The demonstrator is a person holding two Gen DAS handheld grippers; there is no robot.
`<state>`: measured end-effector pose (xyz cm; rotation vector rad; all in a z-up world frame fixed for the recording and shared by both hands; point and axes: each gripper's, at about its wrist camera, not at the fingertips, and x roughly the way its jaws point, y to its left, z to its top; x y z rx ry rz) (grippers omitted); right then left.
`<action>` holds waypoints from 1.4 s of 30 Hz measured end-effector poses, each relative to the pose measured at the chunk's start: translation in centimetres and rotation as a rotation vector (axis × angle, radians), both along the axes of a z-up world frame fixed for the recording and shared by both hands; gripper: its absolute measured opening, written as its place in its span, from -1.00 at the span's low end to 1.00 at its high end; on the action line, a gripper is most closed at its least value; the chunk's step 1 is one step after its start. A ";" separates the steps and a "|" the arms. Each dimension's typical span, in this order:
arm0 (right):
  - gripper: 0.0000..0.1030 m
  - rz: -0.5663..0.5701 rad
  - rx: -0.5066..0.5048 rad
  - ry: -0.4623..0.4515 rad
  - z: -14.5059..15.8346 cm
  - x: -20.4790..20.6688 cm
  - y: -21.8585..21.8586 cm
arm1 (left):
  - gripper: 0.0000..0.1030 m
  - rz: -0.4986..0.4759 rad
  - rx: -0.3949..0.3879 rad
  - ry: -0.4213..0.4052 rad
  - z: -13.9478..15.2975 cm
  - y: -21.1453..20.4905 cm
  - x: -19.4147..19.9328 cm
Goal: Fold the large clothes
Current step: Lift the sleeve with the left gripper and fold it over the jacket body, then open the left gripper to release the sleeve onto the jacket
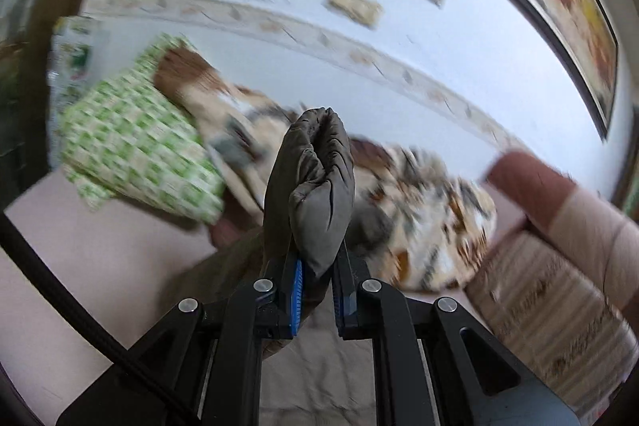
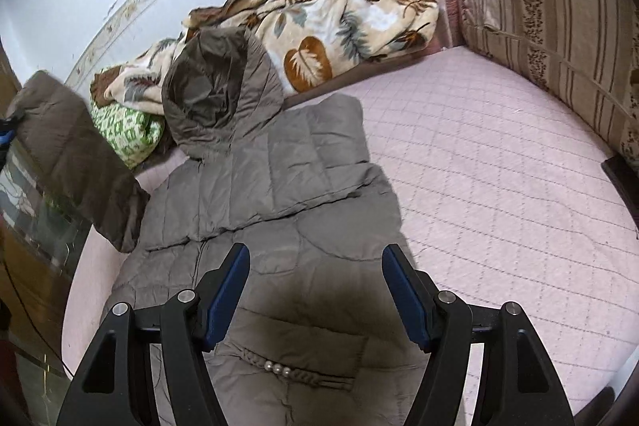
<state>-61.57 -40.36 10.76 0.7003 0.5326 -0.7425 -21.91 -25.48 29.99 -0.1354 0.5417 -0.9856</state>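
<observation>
Left wrist view is showing the left gripper (image 1: 315, 266) with its fingers pinching shut on a bunched sleeve (image 1: 315, 178) of the coat (image 2: 255, 210), lifting it clear of the bed (image 2: 499, 166). A thin pinch on slippery padding is risking a slip, and the sleeve's pull may be dragging the folded part askew. Brown-grey and quilted, the coat is lying spread on the bed, hood (image 2: 219, 86) toward the blanket (image 2: 339, 18). Wide open, the right gripper (image 2: 315, 290) is hovering over it, holding nothing.
</observation>
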 end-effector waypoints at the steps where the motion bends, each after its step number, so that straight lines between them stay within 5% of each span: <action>1: 0.42 -0.001 0.002 -0.005 0.1 -0.2 -0.2 | -0.77 -0.019 0.025 0.007 -1.0 -1.5 -1.1; 14: 0.42 -0.007 0.000 -0.024 0.4 -1.6 -0.5 | -0.76 -0.138 0.402 -0.077 -17.3 -12.6 -9.1; 20: 0.42 -0.004 -0.001 0.000 0.0 -0.9 -0.7 | -0.63 -0.217 0.499 -0.125 -21.5 -15.0 -12.1; 26: 0.42 -0.023 0.016 0.017 -0.8 -0.1 -1.9 | 0.03 -0.305 0.511 -0.186 -21.1 -14.5 -14.5; 31: 0.42 -0.045 0.018 0.011 -0.9 0.3 -2.8 | 0.06 -0.321 0.426 -0.200 -17.5 -10.5 -12.6; 37: 0.42 0.006 -0.041 0.016 -0.3 3.6 -2.7 | 0.23 -0.120 0.464 -0.246 -15.7 -6.9 -4.7; 42: 0.37 0.064 -0.076 0.037 -1.0 8.6 -3.0 | 0.23 0.031 0.553 -0.130 -18.1 -5.0 3.0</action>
